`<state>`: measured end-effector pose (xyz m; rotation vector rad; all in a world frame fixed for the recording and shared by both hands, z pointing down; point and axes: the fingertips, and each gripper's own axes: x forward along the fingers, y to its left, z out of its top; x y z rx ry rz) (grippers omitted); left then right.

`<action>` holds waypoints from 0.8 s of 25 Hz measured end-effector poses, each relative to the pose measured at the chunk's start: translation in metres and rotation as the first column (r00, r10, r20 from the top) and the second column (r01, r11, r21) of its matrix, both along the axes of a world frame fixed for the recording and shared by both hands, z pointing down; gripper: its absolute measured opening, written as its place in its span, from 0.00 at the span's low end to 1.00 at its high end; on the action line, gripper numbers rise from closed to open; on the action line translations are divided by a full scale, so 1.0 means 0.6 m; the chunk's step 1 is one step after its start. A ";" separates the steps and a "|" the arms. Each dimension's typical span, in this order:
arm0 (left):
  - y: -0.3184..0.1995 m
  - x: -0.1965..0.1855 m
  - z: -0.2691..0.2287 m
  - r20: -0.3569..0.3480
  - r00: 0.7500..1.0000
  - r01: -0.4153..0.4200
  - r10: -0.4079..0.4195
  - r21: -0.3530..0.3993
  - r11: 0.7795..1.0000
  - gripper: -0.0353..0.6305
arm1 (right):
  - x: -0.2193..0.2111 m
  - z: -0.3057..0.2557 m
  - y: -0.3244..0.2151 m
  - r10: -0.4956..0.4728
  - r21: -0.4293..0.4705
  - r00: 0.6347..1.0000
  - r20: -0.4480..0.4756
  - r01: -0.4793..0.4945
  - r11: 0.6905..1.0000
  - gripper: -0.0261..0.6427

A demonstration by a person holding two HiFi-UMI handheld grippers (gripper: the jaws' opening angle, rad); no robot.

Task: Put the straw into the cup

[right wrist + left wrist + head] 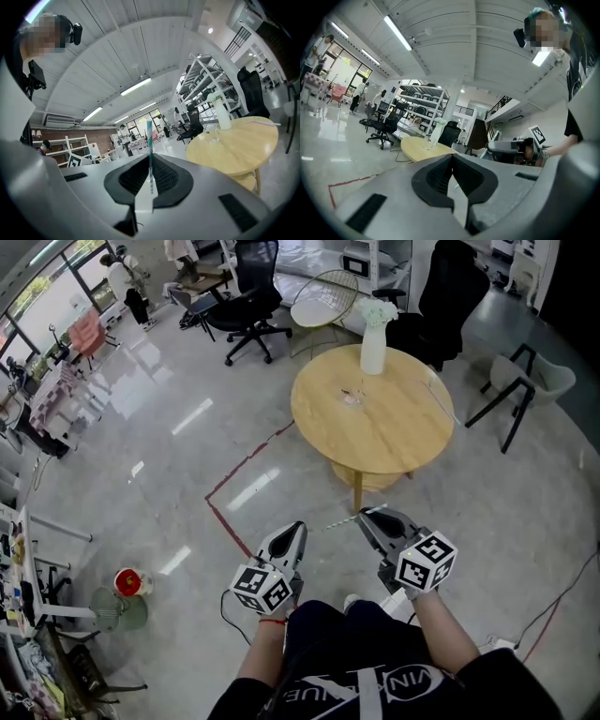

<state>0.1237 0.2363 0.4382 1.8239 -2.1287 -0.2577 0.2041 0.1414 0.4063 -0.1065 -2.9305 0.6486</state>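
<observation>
A clear glass cup (pixel 353 395) stands on the round wooden table (pixel 394 442), well ahead of both grippers. My right gripper (pixel 365 515) is shut on a green-and-white striped straw (pixel 341 519), which pokes out to the left of the jaw tips. In the right gripper view the straw (pixel 149 154) stands upright between the closed jaws, with the cup (pixel 214 136) far off on the table (pixel 239 147). My left gripper (pixel 293 527) hangs beside the right one, shut with nothing in it. From the left gripper view the cup (pixel 427 144) is small and distant.
A white vase (pixel 373 351) with pale flowers stands near the cup. Black office chairs (pixel 249 310) and a wire chair (pixel 328 296) stand behind the table. Red tape (pixel 234 493) marks the glossy floor. A cable (pixel 562 596) runs along the right.
</observation>
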 end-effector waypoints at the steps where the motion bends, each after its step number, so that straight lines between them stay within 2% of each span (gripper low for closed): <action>1: -0.002 -0.001 0.003 -0.002 1.000 -0.003 0.003 -0.005 1.000 0.06 | -0.002 0.003 0.000 -0.001 -0.005 1.000 -0.003 0.001 1.000 0.07; 8: -0.022 -0.053 0.025 -0.030 1.000 -0.002 0.001 -0.023 1.000 0.06 | -0.054 0.024 -0.014 -0.011 -0.033 1.000 -0.023 0.010 0.999 0.07; 14: -0.067 -0.120 0.035 -0.051 0.998 -0.049 0.048 -0.023 0.999 0.06 | -0.122 0.029 -0.054 0.035 -0.046 0.999 -0.037 -0.036 0.998 0.07; 20: -0.123 -0.227 0.035 -0.060 0.993 -0.100 0.099 -0.023 0.995 0.06 | -0.223 0.023 -0.096 0.078 -0.053 0.997 -0.025 -0.080 0.995 0.07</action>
